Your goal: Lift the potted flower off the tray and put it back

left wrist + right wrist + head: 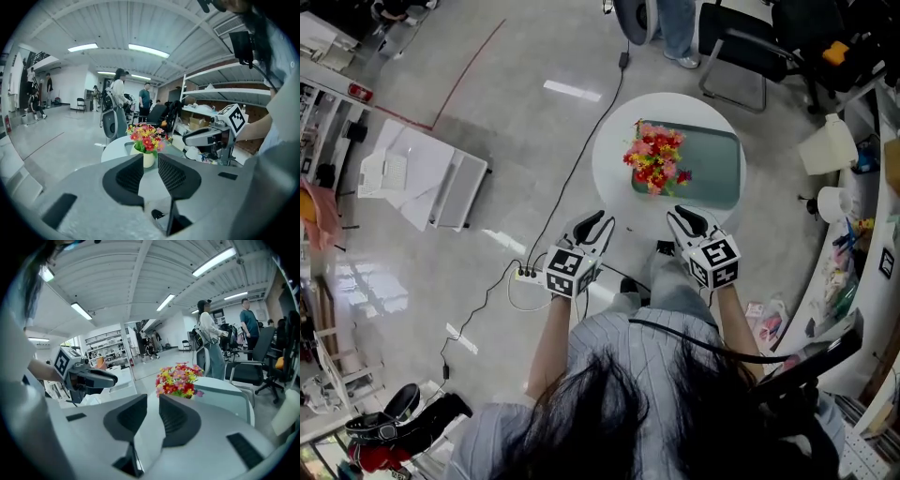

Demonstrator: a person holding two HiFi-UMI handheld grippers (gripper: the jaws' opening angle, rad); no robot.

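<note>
The potted flower [656, 159], a pale pot of red, pink and yellow blooms, stands on the left end of a grey-green tray [717, 155] on a small round white table [614, 159]. Both grippers hang short of the table's near edge, apart from the pot. My left gripper [598, 223] is below and left of the flower, my right gripper [686, 217] below and right. In the left gripper view the pot [146, 140] shows beyond the narrowly parted jaws [150, 157], nothing between them. The right gripper view shows the flower [178, 379] ahead of jaws [153, 399] with a narrow empty gap.
A power strip [525, 275] with a black cable lies on the floor left of the table. An office chair [750, 56] and a standing person's legs [675, 28] are behind it. Cluttered shelves [862, 234] line the right; white equipment [422, 173] sits at the left.
</note>
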